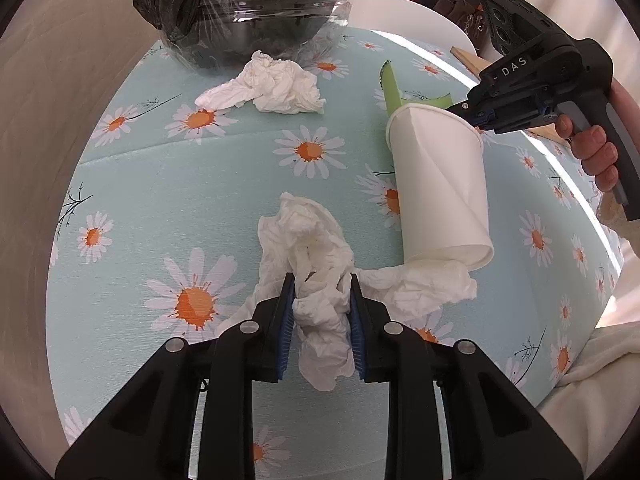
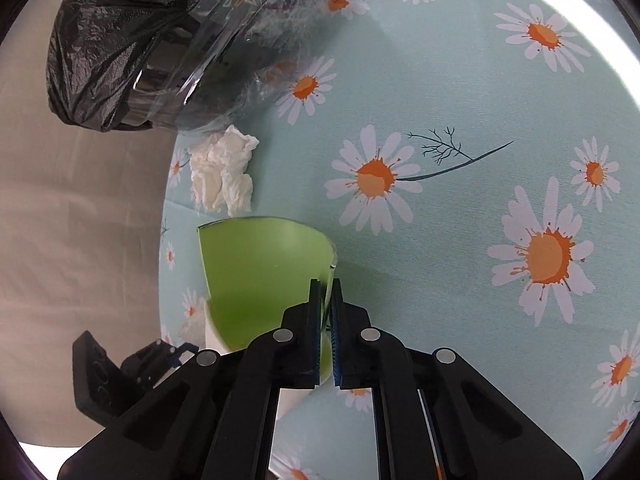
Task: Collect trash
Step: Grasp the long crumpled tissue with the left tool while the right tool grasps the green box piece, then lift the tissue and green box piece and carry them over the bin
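From your left wrist view, your left hand-held gripper [image 1: 322, 280] is clamped on a crumpled white tissue [image 1: 316, 264], its blue pads pressing the wad from both sides while the rest of the tissue spreads out on the daisy-print worktop [image 1: 160, 200]. Just to the right, a white paper cup [image 1: 440, 184] is tilted with its open rim resting against the tissue's right flap. Your right hand-held gripper [image 1: 464, 109] pinches the top edge of that cup, with your hand [image 1: 592, 148] around its grip. A strip of green [image 1: 390, 88] shows behind the cup. A second crumpled tissue [image 1: 272, 86] lies farther back, near a black trash bag [image 1: 240, 8] with clear plastic over its mouth. From your right wrist view, your right hand-held gripper [image 2: 329, 286] is closed on the thin edge of the cup [image 2: 264, 272], whose inside looks green. The far tissue [image 2: 222, 172] sits beyond the cup, close to the trash bag [image 2: 128, 48] at the upper left. The left hand-held gripper [image 2: 176, 350] shows at the lower left, but from here you cannot tell how its jaws stand. The worktop [image 2: 460, 80] fills the right side.
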A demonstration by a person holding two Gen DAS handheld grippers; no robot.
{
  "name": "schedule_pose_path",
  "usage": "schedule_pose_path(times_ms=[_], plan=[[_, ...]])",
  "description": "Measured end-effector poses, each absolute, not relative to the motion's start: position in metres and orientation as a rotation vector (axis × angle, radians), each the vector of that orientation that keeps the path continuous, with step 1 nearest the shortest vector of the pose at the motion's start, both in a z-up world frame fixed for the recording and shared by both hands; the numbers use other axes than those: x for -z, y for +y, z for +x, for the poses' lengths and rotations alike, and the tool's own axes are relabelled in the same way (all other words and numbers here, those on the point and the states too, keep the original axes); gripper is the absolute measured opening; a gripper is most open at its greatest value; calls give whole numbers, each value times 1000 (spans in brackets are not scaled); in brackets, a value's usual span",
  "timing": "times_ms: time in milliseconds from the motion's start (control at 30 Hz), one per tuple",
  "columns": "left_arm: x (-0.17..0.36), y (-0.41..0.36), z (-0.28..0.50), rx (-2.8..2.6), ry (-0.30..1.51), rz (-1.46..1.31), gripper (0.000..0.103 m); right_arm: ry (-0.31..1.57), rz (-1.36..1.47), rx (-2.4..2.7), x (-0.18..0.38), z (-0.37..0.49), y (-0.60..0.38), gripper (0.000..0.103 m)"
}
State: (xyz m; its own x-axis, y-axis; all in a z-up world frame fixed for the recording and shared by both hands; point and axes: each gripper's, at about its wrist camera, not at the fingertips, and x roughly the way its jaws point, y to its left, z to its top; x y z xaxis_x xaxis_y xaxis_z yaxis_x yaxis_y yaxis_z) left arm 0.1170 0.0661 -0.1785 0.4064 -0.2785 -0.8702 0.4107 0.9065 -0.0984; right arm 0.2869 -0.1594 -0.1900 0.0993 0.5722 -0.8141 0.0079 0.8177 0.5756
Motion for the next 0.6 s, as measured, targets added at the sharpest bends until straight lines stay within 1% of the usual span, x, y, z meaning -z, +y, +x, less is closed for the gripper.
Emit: schedule_pose_path(times_ms=[67,300,467,600], plan=[[180,64,116,438,1076,163,23,1405,514,-442,187,284,-165,3],[174,69,115,457,1088,105,23,1284,566,-373,161,279,-206,3],[166,72,108,435,1067,121,23,1232,559,-328,146,274,-228,3],[159,82,98,400,1038,106,23,1196,457,-269,131,270,-244,4]])
